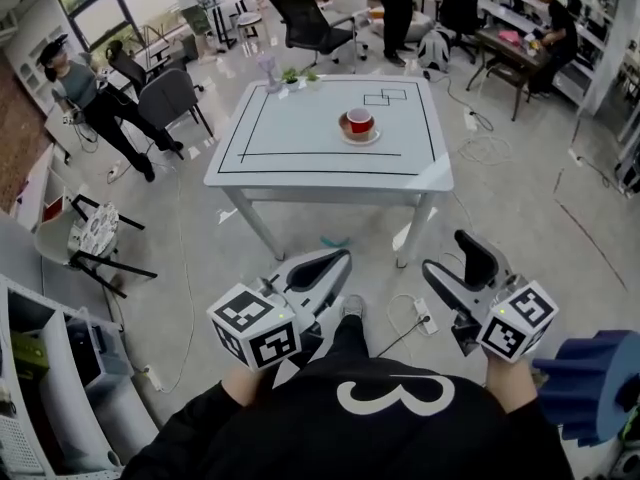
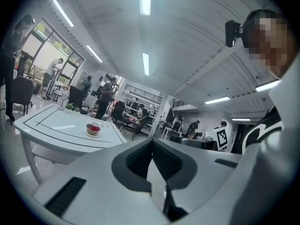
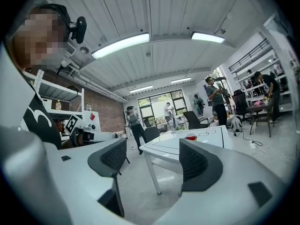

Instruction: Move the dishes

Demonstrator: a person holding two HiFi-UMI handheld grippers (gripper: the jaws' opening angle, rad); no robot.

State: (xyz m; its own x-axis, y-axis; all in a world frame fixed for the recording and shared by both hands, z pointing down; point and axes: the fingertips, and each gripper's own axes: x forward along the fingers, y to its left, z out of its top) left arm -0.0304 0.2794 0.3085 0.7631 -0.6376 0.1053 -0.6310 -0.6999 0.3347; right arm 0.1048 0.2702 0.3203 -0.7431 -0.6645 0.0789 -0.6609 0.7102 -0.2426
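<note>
Right, you're standing well back from the white table (image 1: 330, 158), and in the head view its far legs are hidden under the top. Down at the lower right a blue ridged object (image 1: 590, 383) is cut off by the frame edge, and there's no telling what it is. The lower part of each gripper's body disappears behind its marker cubes (image 1: 255, 326).

Now the dishes. A red cup (image 1: 359, 120) sits on a white saucer (image 1: 362, 137) inside the black rectangle (image 1: 240, 155) drawn on the tabletop, toward its right side. What's inside the cup is too small to make out. Cup and saucer are well apart from both grippers, up ahead of them with open floor (image 1: 500, 188) between.

Your left gripper (image 1: 335, 263) points toward the table with its jaws pressed together and nothing caught between them. In the left gripper view the cup (image 2: 93, 127) sits far off, to the left of the jaws.

Your right gripper (image 1: 445, 251) has its jaws spread wide and holds nothing. In the right gripper view the table fills the gap, and the cup (image 3: 191, 137) peeks just above the tip of the jaw on that view's right, far beyond it.

For writing, a big white "3" shows on your black top (image 1: 385, 393). The cubes carry black-and-white square markers. Two small outlined boxes (image 1: 385, 96) are drawn near the table's far right corner.
</note>
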